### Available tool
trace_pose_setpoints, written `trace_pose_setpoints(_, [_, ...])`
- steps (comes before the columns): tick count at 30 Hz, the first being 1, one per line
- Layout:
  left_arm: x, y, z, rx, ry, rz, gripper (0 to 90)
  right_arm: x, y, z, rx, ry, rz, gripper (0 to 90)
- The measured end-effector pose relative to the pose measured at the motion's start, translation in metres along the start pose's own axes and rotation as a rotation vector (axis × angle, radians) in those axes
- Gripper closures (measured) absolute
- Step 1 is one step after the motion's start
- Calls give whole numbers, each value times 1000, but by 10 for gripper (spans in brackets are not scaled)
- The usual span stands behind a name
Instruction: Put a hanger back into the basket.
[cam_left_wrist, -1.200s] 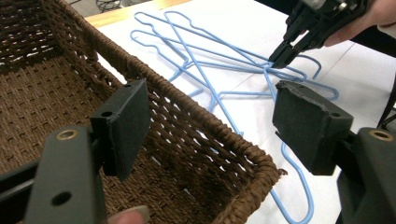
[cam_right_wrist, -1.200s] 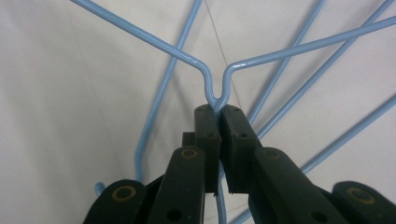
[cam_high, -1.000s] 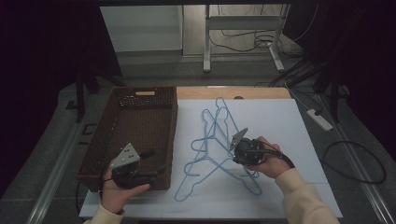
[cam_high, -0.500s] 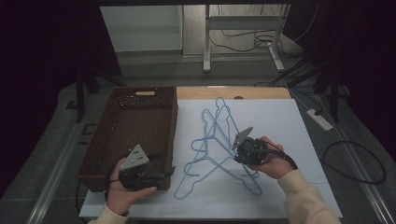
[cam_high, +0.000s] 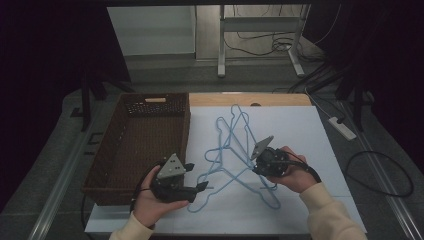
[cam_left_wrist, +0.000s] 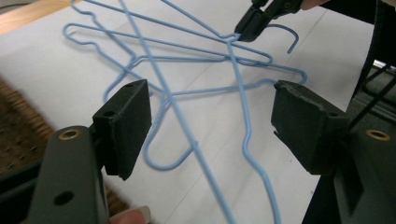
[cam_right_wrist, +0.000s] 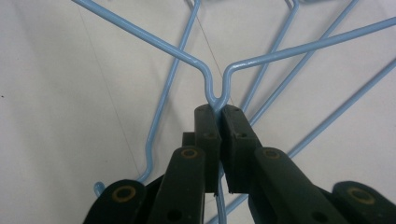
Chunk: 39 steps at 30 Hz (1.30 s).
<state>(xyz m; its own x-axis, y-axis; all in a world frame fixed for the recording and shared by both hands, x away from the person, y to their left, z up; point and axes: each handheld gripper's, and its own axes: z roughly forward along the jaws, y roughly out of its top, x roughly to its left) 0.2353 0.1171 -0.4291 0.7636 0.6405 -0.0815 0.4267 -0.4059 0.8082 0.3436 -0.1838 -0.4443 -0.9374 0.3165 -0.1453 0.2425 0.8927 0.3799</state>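
Hangers (cam_high: 235, 150) of blue wire lie tangled on white paper (cam_high: 310, 130); my right gripper (cam_right_wrist: 219, 109) clamps one's neck, my left gripper (cam_left_wrist: 210, 121) gapes wide.

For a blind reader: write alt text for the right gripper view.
The right gripper is shut on the neck of a blue wire hanger, just below where its two shoulders meet. More blue hangers cross on the white sheet beneath.

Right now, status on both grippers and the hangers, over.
Right gripper shut on blue hanger at its neck. Left gripper open, hanger wires between its jaws, not gripped. Hangers tangled on white sheet; wicker basket beside them.
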Motion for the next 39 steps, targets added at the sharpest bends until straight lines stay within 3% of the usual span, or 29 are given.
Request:
trace_pose_setpoints(8, [-13,19,32,68,-22,25,294,2,1,-2,0,-4,12,861])
trace_pose_setpoints(12, [-23,28,56,124,-42,67,308,2,1,-4,8,-5,18,861])
trace_pose_setpoints(19, [-29,31,87,212,-38,89,359,4,4,-4,12,-3,18,860])
trace_pose_setpoints(22, [-30,30,99,266,-24,101,429,5,5,-4,12,-2,17,860])
trace_pose_setpoints(25, [-29,29,104,290,-25,103,480,5,5,-4,11,-4,16,861])
trace_pose_setpoints(27, [-28,29,110,324,-30,103,595,5,6,-5,13,-4,10,861])
trace_pose_setpoints(31, [-28,28,113,346,-55,99,808,7,6,-6,10,-6,10,860])
trace_pose_setpoints(39, [-24,29,108,311,-30,63,852,7,4,-13,-44,-13,35,844])
